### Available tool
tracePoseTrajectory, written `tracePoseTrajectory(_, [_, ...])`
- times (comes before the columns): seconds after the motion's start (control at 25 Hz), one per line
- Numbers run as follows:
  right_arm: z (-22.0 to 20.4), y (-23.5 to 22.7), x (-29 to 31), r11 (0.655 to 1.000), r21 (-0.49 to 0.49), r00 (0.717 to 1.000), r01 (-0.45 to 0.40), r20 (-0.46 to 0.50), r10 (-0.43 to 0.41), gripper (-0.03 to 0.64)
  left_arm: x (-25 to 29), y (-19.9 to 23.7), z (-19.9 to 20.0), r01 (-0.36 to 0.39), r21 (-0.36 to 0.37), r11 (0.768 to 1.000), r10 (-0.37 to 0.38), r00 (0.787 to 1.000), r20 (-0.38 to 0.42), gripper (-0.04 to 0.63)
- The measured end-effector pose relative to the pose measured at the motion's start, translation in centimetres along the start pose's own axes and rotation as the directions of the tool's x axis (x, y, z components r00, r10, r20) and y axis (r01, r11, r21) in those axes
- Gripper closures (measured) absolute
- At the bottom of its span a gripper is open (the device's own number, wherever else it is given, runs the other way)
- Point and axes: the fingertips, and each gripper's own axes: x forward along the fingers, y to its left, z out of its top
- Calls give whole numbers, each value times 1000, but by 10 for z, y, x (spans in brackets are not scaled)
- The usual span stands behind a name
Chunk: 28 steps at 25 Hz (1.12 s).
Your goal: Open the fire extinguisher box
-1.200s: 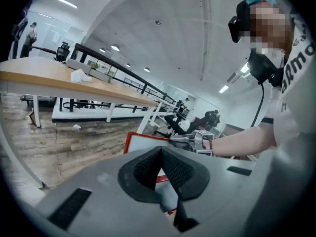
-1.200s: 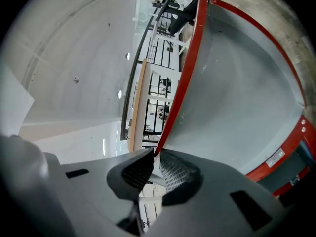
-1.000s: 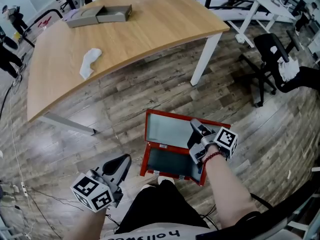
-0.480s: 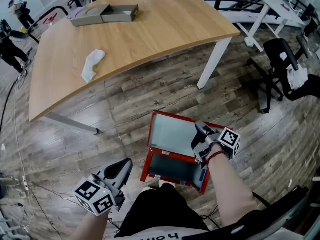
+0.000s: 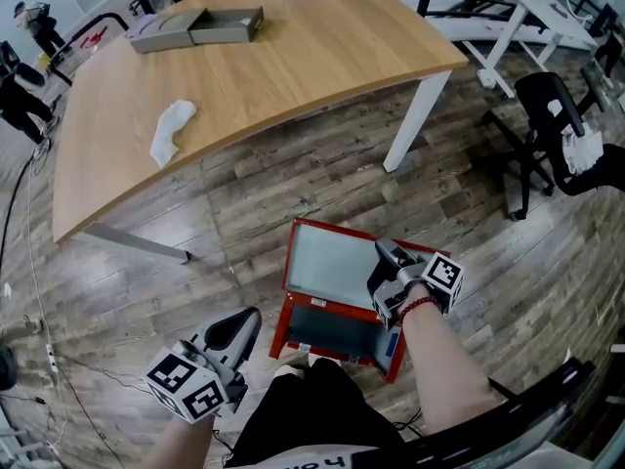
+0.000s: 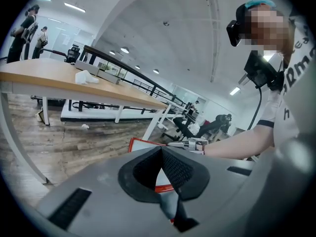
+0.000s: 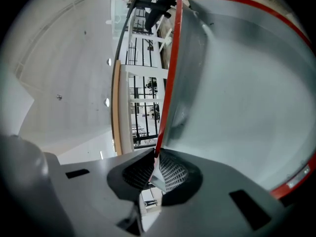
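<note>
Fire extinguisher box lies on the wooden floor just in front of the person's feet, its door lifted partway. Right gripper is clamped on the door's red edge, the thin frame pinched between its pads. Left gripper hangs well apart at the left, jaws together on nothing. Best, I judge, to keep the pinch firm and follow the door's own arc, since a straight tug could slip off that narrow edge
</note>
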Motion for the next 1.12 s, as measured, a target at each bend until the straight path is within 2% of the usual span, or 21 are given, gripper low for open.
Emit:
tracePoseTrajectory(0.16, [-1, 3, -2, 999, -28, 998, -36, -43, 35, 580, 0, -2, -3, -3, -7, 1000, 2, 1000, -4, 589])
tracePoseTrajectory(0.4, [-1, 7, -2, 996, -77, 995, -49, -87, 42, 577, -2, 2, -10, 2, -18, 1000, -2, 1000, -7, 589])
tracePoseTrajectory(0.6, [1, 5, -8, 998, -49, 998, -26, -61, 23, 575, -5, -4, -11, 26, 4, 1000, -26, 1000, -15, 589])
tracePoseTrajectory(0.8, [2, 3, -24, 1000, -26, 1000, -5, -31, 4, 528, -17, -3, -10, 32, 13, 999, -32, 999, -14, 589])
tracePoseTrajectory(1.0, [-30, 3, -59, 983, -182, 991, 34, -118, -56, 528, -30, -12, -7, 64, 30, 997, -64, 998, -9, 589])
tracePoseTrajectory(1.12, [-53, 25, -85, 972, -233, 988, -40, -154, 3, 537, -34, -20, 0, 101, 43, 994, -101, 995, 3, 589])
